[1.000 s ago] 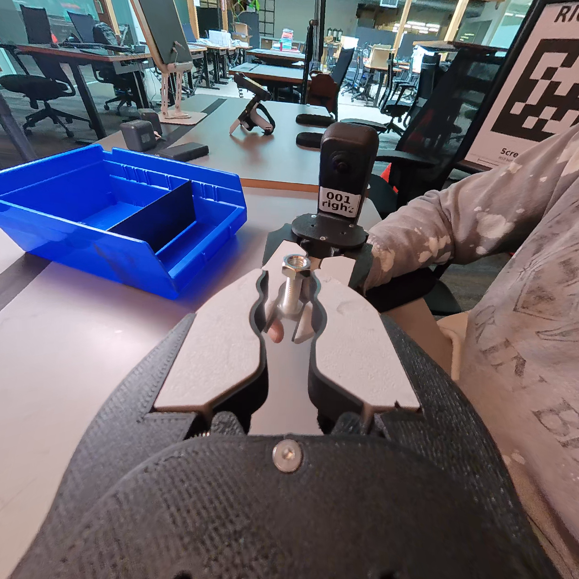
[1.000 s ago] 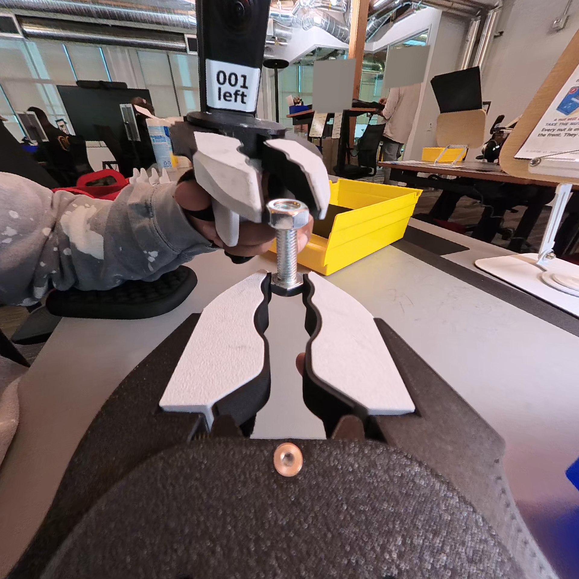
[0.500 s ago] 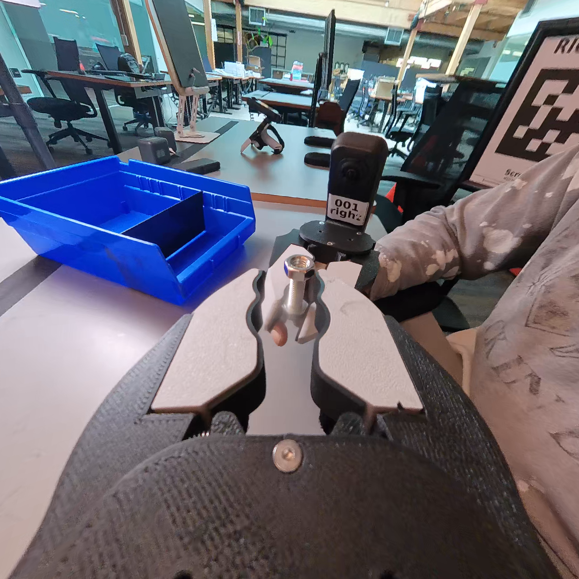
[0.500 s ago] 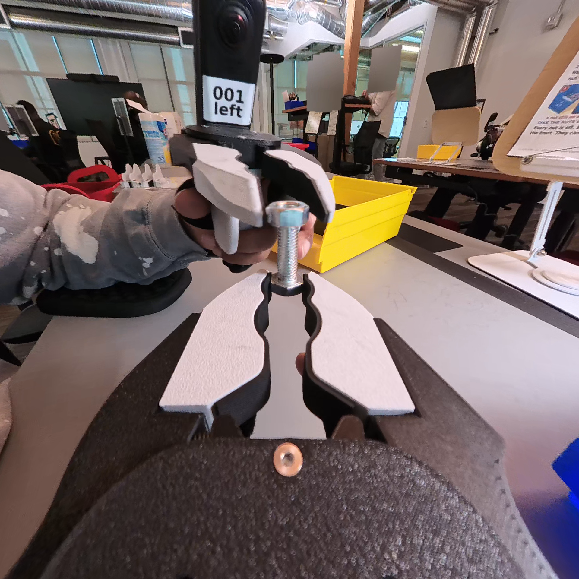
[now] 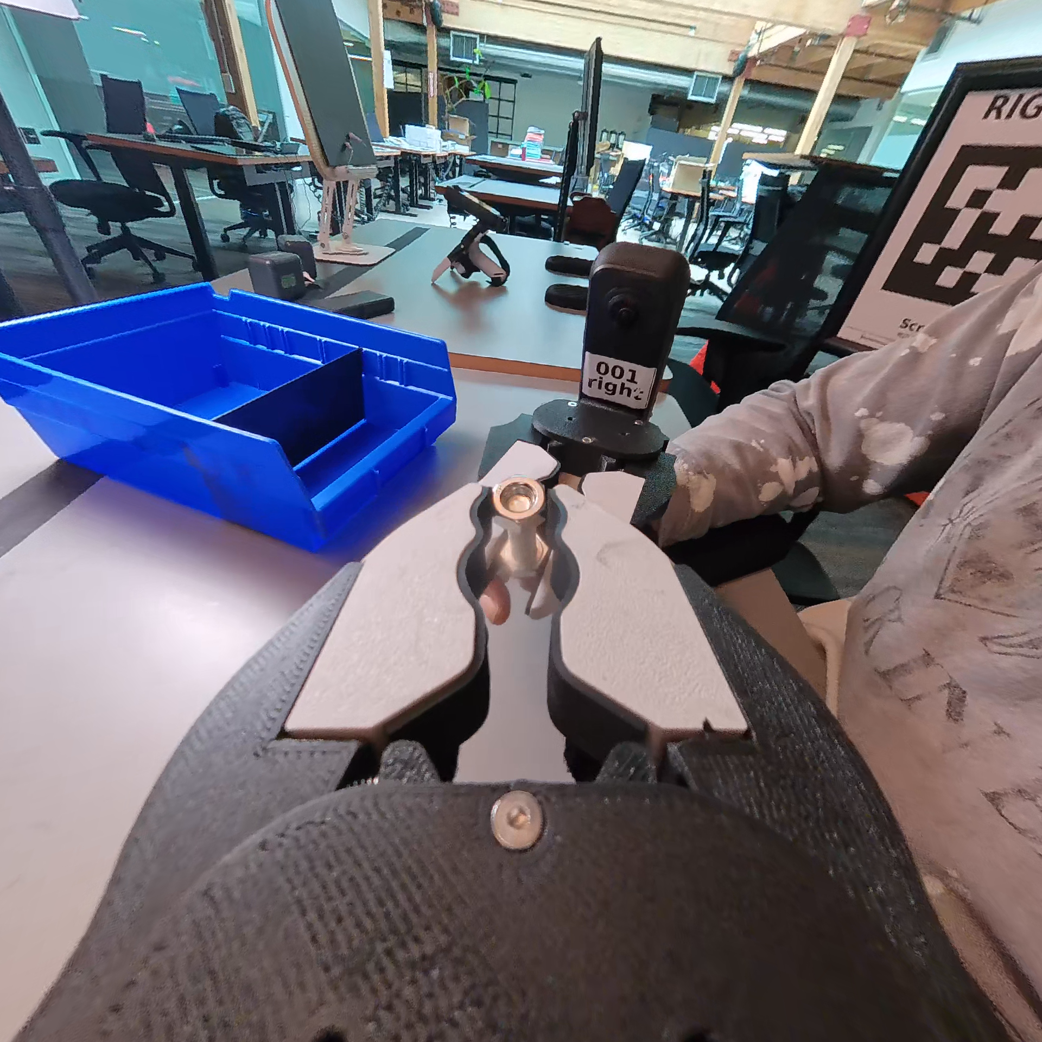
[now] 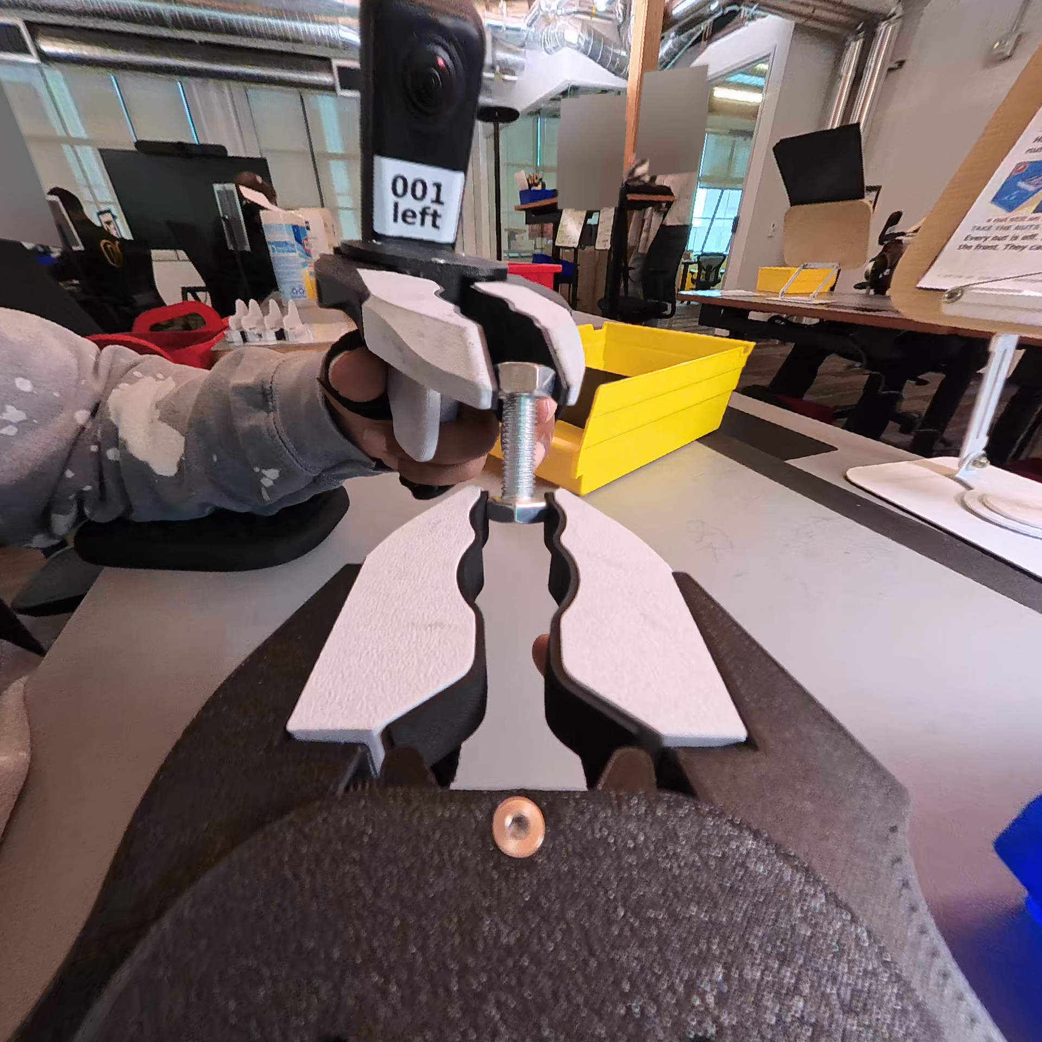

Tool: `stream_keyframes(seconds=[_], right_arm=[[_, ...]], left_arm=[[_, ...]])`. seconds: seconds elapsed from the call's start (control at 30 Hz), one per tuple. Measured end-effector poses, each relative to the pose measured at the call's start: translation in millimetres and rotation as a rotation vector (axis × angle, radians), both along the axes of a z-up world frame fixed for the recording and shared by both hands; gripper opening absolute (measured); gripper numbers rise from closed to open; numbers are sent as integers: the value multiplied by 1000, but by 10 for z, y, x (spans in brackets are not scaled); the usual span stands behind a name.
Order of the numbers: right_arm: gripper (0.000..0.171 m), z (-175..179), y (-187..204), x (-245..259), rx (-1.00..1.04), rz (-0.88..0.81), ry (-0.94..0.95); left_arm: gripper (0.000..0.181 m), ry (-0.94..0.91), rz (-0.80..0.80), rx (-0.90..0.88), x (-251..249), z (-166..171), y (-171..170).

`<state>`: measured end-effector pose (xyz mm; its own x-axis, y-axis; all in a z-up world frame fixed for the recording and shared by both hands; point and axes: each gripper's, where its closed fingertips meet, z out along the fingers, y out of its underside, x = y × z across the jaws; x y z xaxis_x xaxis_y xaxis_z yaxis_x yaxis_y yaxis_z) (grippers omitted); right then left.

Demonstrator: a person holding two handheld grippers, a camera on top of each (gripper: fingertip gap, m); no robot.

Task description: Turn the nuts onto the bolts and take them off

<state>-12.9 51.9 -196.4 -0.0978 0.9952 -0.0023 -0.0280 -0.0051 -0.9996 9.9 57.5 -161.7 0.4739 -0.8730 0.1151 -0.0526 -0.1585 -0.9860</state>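
Note:
A silver bolt (image 6: 520,445) stands upright between my two grippers above the grey table (image 6: 761,592). My left gripper (image 5: 517,510) is shut on the bolt's hex head (image 5: 517,500); in the right wrist view this gripper (image 6: 524,389) comes down from above onto the head (image 6: 521,379). My right gripper (image 6: 517,507) is shut on the hex nut (image 6: 519,510) at the lower end of the thread. In the left wrist view the right gripper's fingers (image 5: 527,465) show behind and below the bolt's shaft (image 5: 516,550).
A blue divided bin (image 5: 225,394) stands on the table to the left; its corner shows in the right wrist view (image 6: 1020,846). A yellow bin (image 6: 648,406) stands behind the bolt. A black wrist pad (image 6: 208,535) lies under the person's sleeve. A white sign stand (image 6: 987,479) is at the right. The tips of both grippers are at nearly the same place.
My left gripper has tipped forward over the bolt head, so the head's top face now shows between its fingertips. The right gripper stays shut on the nut in the same place.

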Motion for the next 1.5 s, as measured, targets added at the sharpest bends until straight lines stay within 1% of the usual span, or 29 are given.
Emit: stream_keyframes(seconds=[0.1,0.2,0.23,0.33,0.43,0.6,0.7,0.77,0.8,0.83,0.87,0.9,0.97,1.1,1.17,1.2,1.3,1.37,1.5], right_arm=[[18,-68,-25,-30,7,2,-46],[18,-79,-60,-34,7,22,-48],[18,-60,-72,-25,3,32,-35],[18,54,-137,25,-18,92,37],[18,193,-203,95,-34,149,119],[18,147,-92,68,-47,85,90],[18,85,-76,30,-27,59,56],[18,100,-89,36,-16,60,68],[18,130,-89,57,-24,70,88],[19,182,-93,89,-30,87,121],[18,233,-96,117,-27,93,146],[18,262,-93,129,-15,89,154],[18,268,-75,129,-4,72,153],[18,155,-29,67,-14,38,94],[18,128,-54,43,5,38,79],[18,133,-70,43,10,42,82],[18,205,-64,96,-20,67,131],[18,258,-18,134,-33,61,163],[18,328,-2,171,-50,64,202]], left_arm=[[18,27,-8,3,43,-39,-18],[18,29,-21,14,60,-36,-42],[18,22,-29,16,59,-23,-53],[26,-5,-51,8,21,2,-66],[21,-56,17,-24,-149,-5,66],[29,-92,-42,-7,-36,81,-39],[31,-86,-31,-6,46,87,-39],[33,-89,-18,-6,28,99,-12],[32,-103,-15,-16,-4,117,0],[19,-96,49,-24,-89,102,82],[20,-72,98,-8,-168,70,145],[21,-73,99,-2,-195,66,141],[24,-122,58,-10,-162,128,82],[32,-130,-11,9,17,175,-37],[30,-102,2,8,54,133,-22],[32,-97,8,17,46,129,-9],[34,-127,10,1,-36,174,13],[32,-123,30,10,-78,180,28],[23,-112,39,24,-57,178,14]])
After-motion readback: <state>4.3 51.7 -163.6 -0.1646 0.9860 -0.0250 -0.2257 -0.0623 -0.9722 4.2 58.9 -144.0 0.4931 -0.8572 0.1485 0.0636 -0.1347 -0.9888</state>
